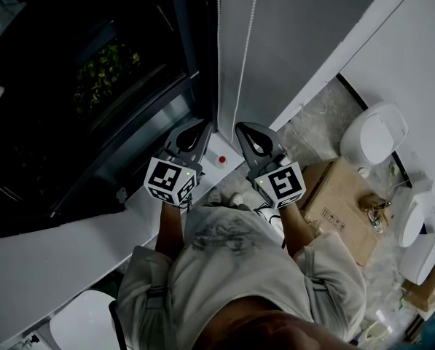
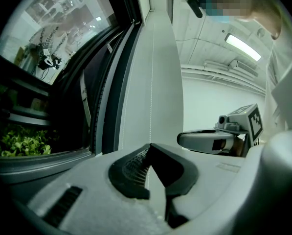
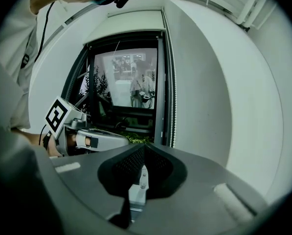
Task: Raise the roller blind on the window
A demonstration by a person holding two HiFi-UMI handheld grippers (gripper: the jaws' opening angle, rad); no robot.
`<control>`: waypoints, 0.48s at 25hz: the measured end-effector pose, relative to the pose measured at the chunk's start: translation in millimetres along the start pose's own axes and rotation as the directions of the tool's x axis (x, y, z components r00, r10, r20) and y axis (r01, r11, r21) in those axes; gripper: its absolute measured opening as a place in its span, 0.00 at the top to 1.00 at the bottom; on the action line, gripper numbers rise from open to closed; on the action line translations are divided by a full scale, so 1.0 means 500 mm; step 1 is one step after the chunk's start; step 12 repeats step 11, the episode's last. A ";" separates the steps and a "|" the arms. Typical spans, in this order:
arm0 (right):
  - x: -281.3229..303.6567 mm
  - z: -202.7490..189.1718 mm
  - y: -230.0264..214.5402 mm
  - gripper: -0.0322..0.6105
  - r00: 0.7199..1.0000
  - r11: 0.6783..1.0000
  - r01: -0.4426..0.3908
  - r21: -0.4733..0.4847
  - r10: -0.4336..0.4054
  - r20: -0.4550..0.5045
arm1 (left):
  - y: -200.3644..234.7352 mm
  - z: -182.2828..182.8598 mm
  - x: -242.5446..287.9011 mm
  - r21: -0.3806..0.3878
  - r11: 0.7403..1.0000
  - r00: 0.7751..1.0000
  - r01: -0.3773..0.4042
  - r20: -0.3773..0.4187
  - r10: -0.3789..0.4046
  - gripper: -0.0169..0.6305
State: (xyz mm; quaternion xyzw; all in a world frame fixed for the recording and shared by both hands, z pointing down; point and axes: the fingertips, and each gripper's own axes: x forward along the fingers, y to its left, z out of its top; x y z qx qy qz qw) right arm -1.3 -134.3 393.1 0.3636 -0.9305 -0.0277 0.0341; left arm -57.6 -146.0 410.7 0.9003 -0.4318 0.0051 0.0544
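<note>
Dark, glossy window (image 1: 71,86) in a black frame, upper left; smooth pale wall (image 1: 297,42) at centre. Flat pale blind (image 3: 128,23) sitting high above the glass, top centre of the right gripper view. Speckled stone floor (image 1: 315,126), brown cardboard box (image 1: 341,195) at right. Left gripper (image 1: 202,125) and right gripper (image 1: 243,127), jaws pinched shut on thin beaded cord (image 1: 245,57).

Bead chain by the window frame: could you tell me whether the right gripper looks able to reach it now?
Probably yes. The bead chain hangs free just beside the right gripper, with nothing between them; its jaws are together, so they must open first.
</note>
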 end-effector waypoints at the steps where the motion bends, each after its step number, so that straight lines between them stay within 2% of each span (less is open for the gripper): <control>1: -0.001 0.002 -0.001 0.94 1.000 1.000 0.000 -0.004 0.000 0.004 | -0.001 0.000 0.001 0.000 1.000 1.000 0.000 0.000 0.000 0.96; 12: -0.016 -0.004 -0.010 0.94 1.000 1.000 0.012 -0.001 -0.012 -0.005 | -0.010 0.000 0.006 0.001 1.000 1.000 -0.003 0.004 0.003 0.96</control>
